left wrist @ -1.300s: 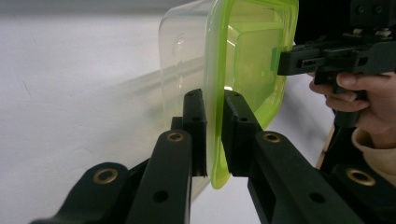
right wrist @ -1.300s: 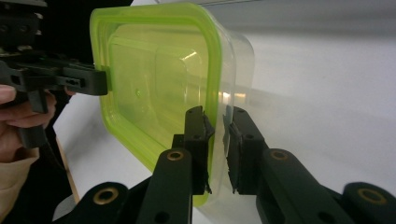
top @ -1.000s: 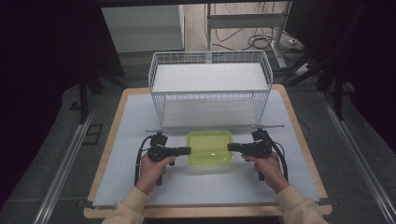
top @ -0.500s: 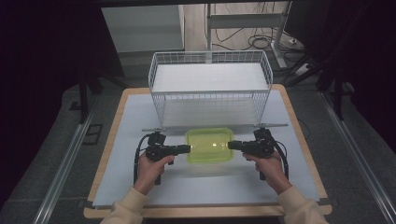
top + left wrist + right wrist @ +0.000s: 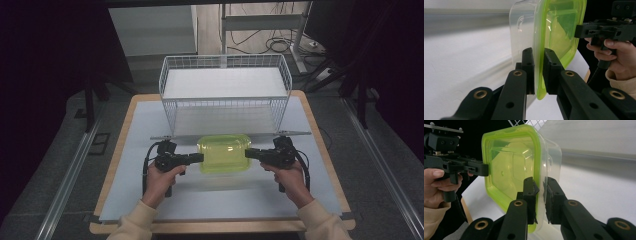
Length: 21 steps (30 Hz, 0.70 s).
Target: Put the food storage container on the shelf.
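Both tongs (image 5: pixel 200 158) (image 5: pixel 248 153) clamped, level, facing.

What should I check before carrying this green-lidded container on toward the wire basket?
1. Left gripper clamped on the container rim: ok, jaws pinch the green lid edge.
2. Right gripper clamped on the opposite rim: ok.
3. Lid seated on the clear tub: ok along the edges seen from both gripper views; far corners cannot tell.
4. Container lifted off the table: ok, its shadow on the sheet lies apart from it in the high view.
5. Wire basket free to receive it: ok, nothing inside.
6. Container clears the basket's front rim: cannot tell.
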Motion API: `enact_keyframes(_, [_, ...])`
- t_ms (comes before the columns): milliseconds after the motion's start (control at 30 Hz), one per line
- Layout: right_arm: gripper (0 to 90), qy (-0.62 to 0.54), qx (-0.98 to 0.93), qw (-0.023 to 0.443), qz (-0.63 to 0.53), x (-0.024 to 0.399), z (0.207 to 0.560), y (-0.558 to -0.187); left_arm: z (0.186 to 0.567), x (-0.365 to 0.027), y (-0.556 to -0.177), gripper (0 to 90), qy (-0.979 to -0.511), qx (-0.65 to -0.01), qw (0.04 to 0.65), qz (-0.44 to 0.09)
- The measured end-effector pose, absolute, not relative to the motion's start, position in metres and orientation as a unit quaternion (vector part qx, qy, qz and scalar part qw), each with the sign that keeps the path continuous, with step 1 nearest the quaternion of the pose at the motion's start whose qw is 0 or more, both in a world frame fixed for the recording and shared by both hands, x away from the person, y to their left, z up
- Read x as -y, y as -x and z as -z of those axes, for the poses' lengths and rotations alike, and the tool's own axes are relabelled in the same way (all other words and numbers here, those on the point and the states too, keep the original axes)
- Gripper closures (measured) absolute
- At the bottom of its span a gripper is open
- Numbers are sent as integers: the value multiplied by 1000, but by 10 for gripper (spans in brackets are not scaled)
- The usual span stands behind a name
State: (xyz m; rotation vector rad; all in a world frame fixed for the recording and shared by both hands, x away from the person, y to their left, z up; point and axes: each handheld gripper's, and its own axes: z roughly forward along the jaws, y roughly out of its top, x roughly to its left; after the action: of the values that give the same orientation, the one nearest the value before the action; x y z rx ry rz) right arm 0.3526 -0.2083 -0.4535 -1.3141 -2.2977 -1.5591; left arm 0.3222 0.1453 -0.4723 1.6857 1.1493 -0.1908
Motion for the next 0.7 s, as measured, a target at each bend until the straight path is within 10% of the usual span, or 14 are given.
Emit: enact_keyframes(700, [802, 423, 745, 31, 515, 209, 444, -351, 462, -146, -324, 815, -702, -472, 528, 80])
